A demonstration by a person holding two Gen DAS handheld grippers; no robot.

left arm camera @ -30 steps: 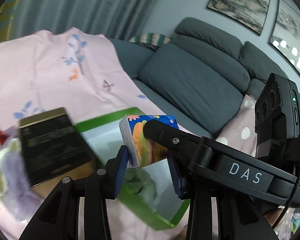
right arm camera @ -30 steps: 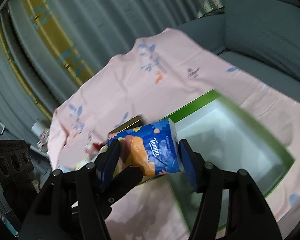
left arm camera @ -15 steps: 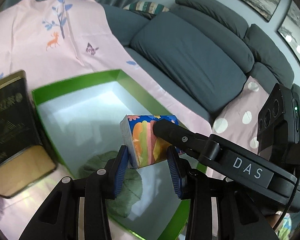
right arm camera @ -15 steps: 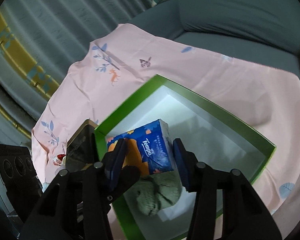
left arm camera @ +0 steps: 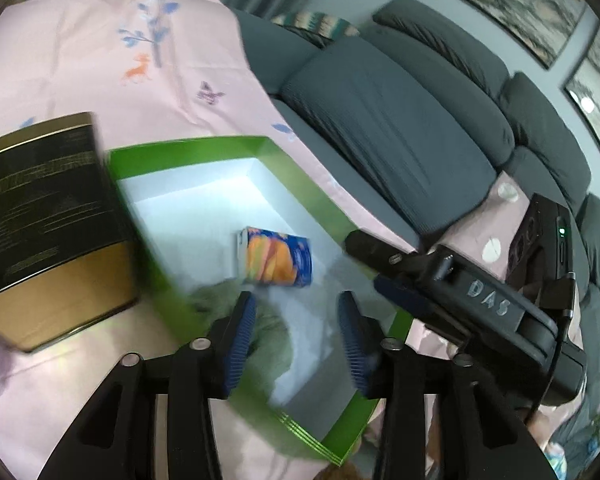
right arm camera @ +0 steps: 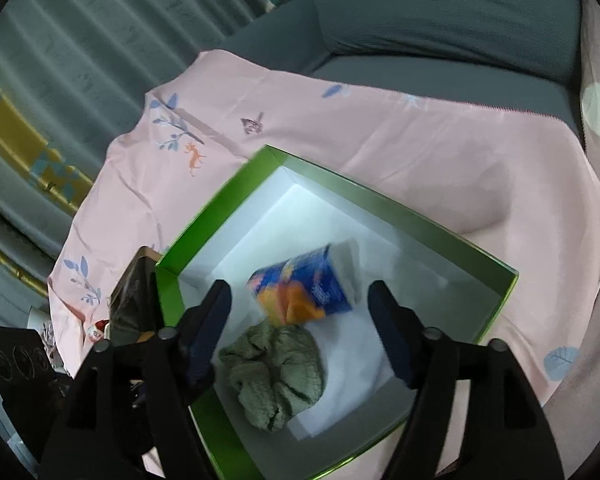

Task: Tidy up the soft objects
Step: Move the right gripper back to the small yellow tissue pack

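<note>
In the left wrist view, the left gripper (left arm camera: 296, 324) is opening, its jaws empty; the tissue pack (left arm camera: 278, 256) lies free just ahead of the fingertips, inside the green box (left arm camera: 188, 152). In the right wrist view, the right gripper (right arm camera: 300, 328) spreads wider, touching nothing; the pack (right arm camera: 304, 290) sits between and beyond its fingers, the green cloth (right arm camera: 278, 372) below it.

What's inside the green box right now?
Inside the green box lie a blue and orange tissue pack and a crumpled green cloth. Anything beneath the cloth is hidden.
</note>
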